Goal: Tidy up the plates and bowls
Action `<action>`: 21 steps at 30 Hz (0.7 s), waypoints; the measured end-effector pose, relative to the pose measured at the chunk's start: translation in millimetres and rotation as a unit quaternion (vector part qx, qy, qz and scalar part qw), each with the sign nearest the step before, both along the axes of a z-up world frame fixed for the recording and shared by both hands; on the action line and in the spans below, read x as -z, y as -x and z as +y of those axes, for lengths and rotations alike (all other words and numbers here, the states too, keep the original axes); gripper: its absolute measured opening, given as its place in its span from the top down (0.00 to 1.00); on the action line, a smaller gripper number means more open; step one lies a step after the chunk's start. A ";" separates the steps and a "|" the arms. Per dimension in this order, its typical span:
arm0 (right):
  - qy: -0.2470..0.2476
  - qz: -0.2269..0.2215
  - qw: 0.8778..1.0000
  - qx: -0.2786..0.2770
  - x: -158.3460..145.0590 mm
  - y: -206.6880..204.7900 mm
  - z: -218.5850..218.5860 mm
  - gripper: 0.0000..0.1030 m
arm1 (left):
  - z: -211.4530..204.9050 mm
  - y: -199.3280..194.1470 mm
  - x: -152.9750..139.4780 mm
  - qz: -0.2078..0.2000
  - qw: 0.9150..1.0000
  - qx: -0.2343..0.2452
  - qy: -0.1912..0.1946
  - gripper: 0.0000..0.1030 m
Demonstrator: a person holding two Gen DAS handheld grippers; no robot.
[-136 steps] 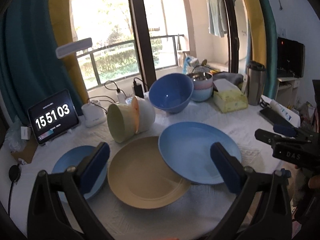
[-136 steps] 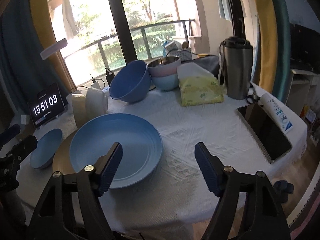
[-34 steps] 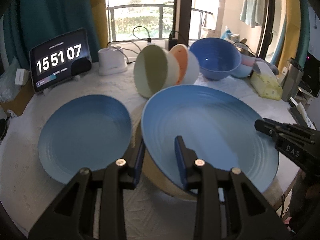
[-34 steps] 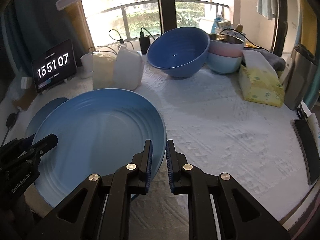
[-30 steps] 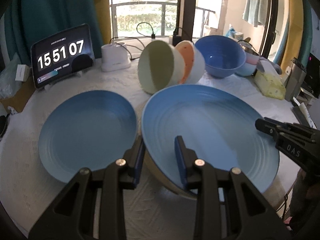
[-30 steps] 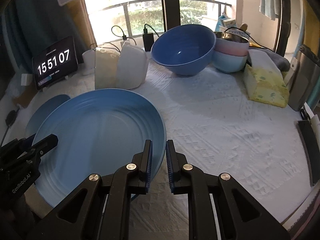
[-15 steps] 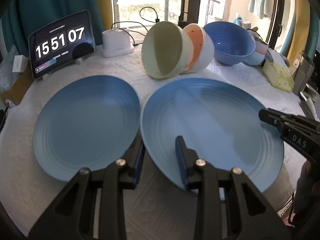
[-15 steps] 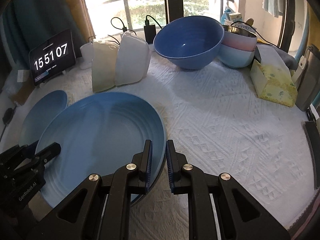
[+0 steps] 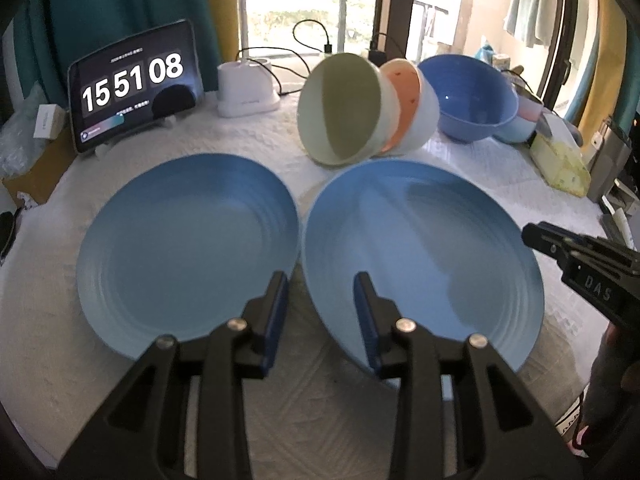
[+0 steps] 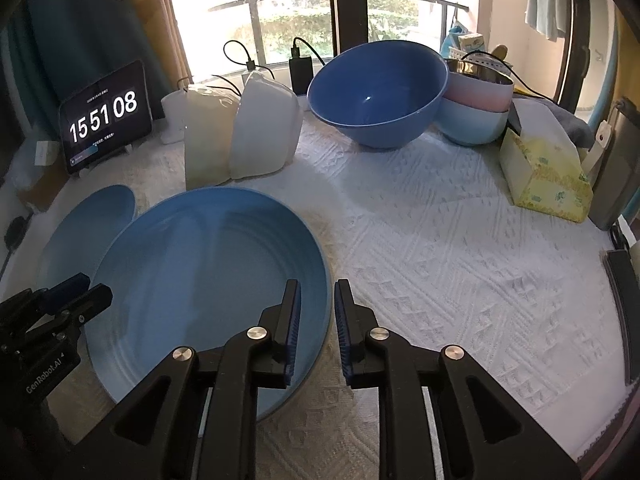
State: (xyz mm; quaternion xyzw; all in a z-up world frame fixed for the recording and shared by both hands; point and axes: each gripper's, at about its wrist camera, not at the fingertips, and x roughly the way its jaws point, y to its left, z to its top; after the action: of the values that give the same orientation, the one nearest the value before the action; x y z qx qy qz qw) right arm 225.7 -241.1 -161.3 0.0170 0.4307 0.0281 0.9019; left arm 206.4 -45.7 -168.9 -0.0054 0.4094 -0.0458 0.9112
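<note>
A large blue plate (image 9: 424,248) is held from both sides. My left gripper (image 9: 320,312) is shut on its near-left rim. My right gripper (image 10: 316,320) is shut on its right rim; the plate also shows in the right wrist view (image 10: 208,280). A second blue plate (image 9: 188,244) lies flat on the white cloth to the left, also visible in the right wrist view (image 10: 88,220). The held plate sits low, close above the cloth. Whether the tan plate lies under it is hidden.
Nested pale green, orange and white bowls (image 9: 360,112) lie on their sides behind the plates. A big blue bowl (image 10: 380,96) leans on stacked pink and light blue bowls (image 10: 476,108). A clock tablet (image 9: 136,84), a white charger (image 9: 248,92) and a tissue box (image 10: 544,172) stand around.
The held blue plate has come down and levelled out near the cloth. The tan plate seen under it a second ago no longer shows. The clock went from 15:51:07 to 15:51:08.
</note>
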 end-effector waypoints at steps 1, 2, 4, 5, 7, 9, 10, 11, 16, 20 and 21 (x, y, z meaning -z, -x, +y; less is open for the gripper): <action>0.000 0.000 1.000 -0.001 -0.8 0.5 0.5 0.81 | 0.9 0.7 -0.7 -0.001 1.000 -0.001 0.001 0.65; 0.000 -0.001 1.000 -0.001 -1.5 1.1 0.8 0.81 | 1.4 1.2 -1.3 -0.002 1.000 -0.002 0.002 0.64; -0.001 -0.002 1.000 -0.002 -3.2 2.1 1.7 0.80 | 2.1 2.0 -2.6 -0.005 1.000 -0.002 0.004 0.64; -0.001 -0.003 1.000 -0.003 -3.9 2.4 2.2 0.78 | 2.0 2.4 -2.9 -0.006 1.000 0.000 0.005 0.64; -0.002 -0.004 1.000 -0.004 -5.7 2.7 3.9 0.76 | 1.2 2.9 -3.0 -0.006 1.000 0.002 0.004 0.64; -0.001 -0.004 1.000 -0.004 -7.4 3.0 5.5 0.76 | 1.8 3.4 -3.5 -0.007 1.000 0.001 0.002 0.64; 0.000 -0.004 1.000 -0.005 -8.1 3.1 6.8 0.75 | 3.2 3.8 -4.4 -0.009 1.000 -0.001 0.001 0.64; 0.000 -0.004 1.000 -0.005 -8.4 3.3 7.5 0.75 | 5.3 4.1 -5.5 -0.011 1.000 -0.003 0.001 0.64; 0.002 -0.007 1.000 -0.008 -11.9 2.6 14.2 0.75 | 18.2 6.2 -11.5 -0.026 0.999 -0.015 0.010 0.64; 0.004 -0.007 1.000 -0.015 -12.8 1.5 21.1 0.75 | 30.3 7.2 -14.0 -0.032 0.999 -0.023 0.022 0.64; 0.005 -0.006 1.000 -0.018 -12.9 1.1 23.3 0.75 | 33.3 7.2 -14.0 -0.032 0.999 -0.026 0.024 0.63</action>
State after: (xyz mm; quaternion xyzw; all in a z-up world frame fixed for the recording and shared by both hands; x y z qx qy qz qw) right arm 224.6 -217.8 -148.4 0.0048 0.4252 0.0419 0.9041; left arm 199.2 -12.4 -154.9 -0.0362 0.3781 -0.0324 0.9245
